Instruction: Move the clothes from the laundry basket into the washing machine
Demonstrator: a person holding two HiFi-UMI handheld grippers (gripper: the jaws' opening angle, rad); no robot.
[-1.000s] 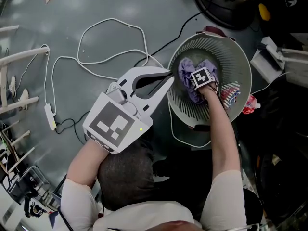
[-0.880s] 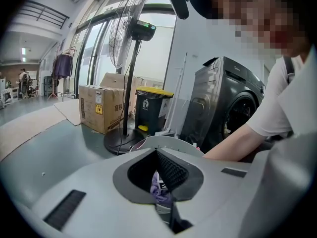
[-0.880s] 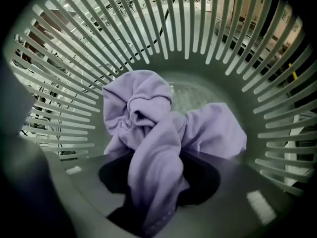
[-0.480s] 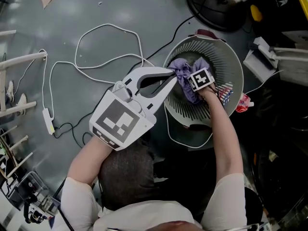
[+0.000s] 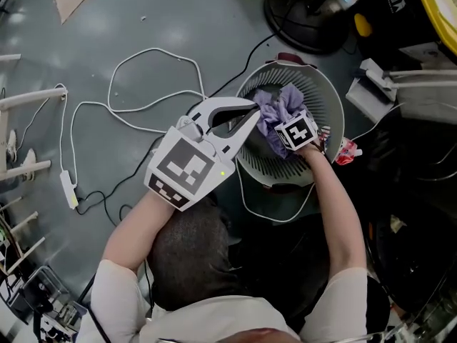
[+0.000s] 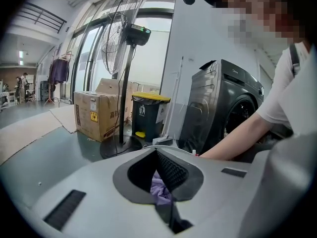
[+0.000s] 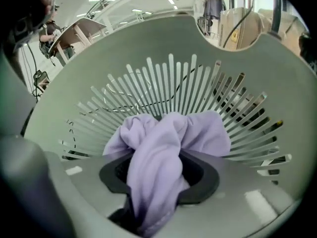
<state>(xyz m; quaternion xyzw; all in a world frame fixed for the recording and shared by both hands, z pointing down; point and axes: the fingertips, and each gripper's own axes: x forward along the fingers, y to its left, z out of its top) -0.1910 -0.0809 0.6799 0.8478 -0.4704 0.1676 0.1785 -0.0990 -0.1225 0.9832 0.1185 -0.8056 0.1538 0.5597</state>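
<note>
Right gripper (image 7: 154, 182), clamped on the lilac garment (image 7: 168, 133), just hoisted it higher over the laundry basket (image 5: 330, 109) at far right, left gripper (image 5: 254, 111) pinched shut beside it, so washing machine (image 6: 233, 113) next.

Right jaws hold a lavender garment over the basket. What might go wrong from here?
The lavender cloth garment is bunched in the right gripper; loose folds may snag the pale slatted plastic laundry basket or slip free.
The white cable loops on the floor beside the basket and might catch a foot heading to the dark grey washing machine.
</note>
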